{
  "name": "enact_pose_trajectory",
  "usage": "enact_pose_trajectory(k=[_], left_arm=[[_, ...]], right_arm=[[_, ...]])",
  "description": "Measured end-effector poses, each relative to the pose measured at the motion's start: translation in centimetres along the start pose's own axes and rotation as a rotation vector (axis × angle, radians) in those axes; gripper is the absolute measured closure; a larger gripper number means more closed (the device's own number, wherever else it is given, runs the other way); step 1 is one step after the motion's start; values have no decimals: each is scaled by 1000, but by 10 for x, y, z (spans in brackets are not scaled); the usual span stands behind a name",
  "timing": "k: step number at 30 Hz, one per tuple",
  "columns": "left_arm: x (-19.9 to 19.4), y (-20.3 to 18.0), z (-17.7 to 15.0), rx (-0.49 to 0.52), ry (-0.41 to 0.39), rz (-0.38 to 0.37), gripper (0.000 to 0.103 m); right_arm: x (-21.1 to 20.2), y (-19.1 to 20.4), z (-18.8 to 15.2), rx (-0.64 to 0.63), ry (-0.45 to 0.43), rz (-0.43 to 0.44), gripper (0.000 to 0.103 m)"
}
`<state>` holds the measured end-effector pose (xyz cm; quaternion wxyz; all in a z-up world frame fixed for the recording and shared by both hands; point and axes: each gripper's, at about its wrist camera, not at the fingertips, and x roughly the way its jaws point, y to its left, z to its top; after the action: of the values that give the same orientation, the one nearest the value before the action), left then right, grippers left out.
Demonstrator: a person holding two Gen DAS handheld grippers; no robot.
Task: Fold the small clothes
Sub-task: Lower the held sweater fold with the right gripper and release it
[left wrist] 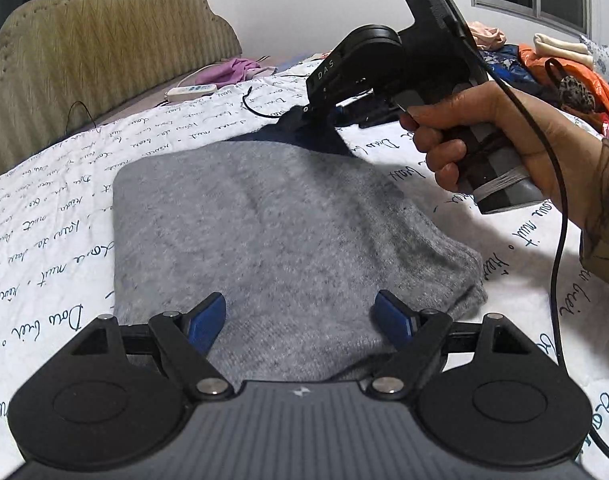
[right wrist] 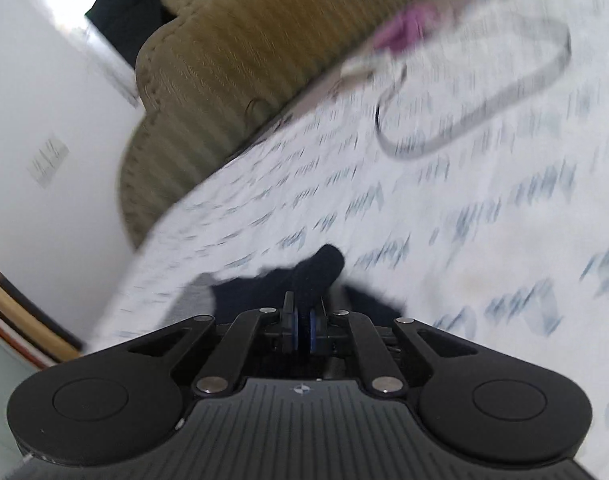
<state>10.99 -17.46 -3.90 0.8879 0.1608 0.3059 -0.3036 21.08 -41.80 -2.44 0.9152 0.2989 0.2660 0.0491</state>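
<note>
A grey knitted garment [left wrist: 280, 232] lies folded on the white bedsheet [left wrist: 44, 216], with a dark navy part [left wrist: 304, 136] at its far edge. My left gripper [left wrist: 300, 312] is open, its blue pads just above the garment's near edge, holding nothing. My right gripper [left wrist: 300, 114] is at the far edge, shut on the navy part. In the right wrist view my right gripper [right wrist: 303, 320] has its pads pinched on the navy cloth [right wrist: 312, 276]; that view is blurred by motion.
An olive padded headboard [left wrist: 104, 52] stands at the back left. A purple cloth [left wrist: 232, 70], a white remote [left wrist: 190, 90] and a thin black cable [left wrist: 260, 110] lie at the far side. A pile of clothes and bags [left wrist: 552, 64] sits at the back right.
</note>
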Motion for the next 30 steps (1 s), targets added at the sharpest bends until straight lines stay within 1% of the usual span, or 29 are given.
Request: enact_pose_trajectory(k=[1,2,3,4,5,6,8,12,16,17,20,22,24,25,28,30], left_arm=[[-1,1,0,-1,0,0,21],[-3,1,1,-2,-2,-1,21],[-7,2,1,-3,-5,0,21],[-12,1,0,-3,-14,1,21],[-18,3,-1,-1,-26,2,21],[-20,9,-1,4,-37,3,21],[-31,15,-8,13,-54,16,21],[-51,26,-23,55,-59,42,21],[-62,32,-39,110,-53,102,21],[-63,34,-42,115,-57,121,21],[-58,40,-42,89,-51,165,21],[-59,44,-43,61,-60,188,21],[-60,49,-45,34,-65,236,21],[-60,53,-45,18,-71,259,19],[-64,70,-48,-61,-65,297,19],[-63,84,-52,-129,-39,290,19]], right_arm=[[0,3,0,-34,-1,-23,93],[5,4,-1,-48,20,-31,88],[10,4,-2,-55,55,-47,80],[11,2,-4,-54,66,-66,74],[4,1,-7,-48,50,-77,68],[-6,0,-10,-42,30,-75,69],[-27,1,-17,-29,3,-50,68],[-68,10,-43,-44,24,-1,67],[-105,20,-75,-51,51,72,50],[-112,21,-82,-49,58,86,48],[-117,26,-100,-53,95,90,48],[-116,26,-110,-58,112,54,50],[-113,24,-117,-41,124,37,76],[-113,25,-119,-32,129,38,87],[-116,35,-124,-74,115,26,88],[-118,39,-125,-86,121,47,88]])
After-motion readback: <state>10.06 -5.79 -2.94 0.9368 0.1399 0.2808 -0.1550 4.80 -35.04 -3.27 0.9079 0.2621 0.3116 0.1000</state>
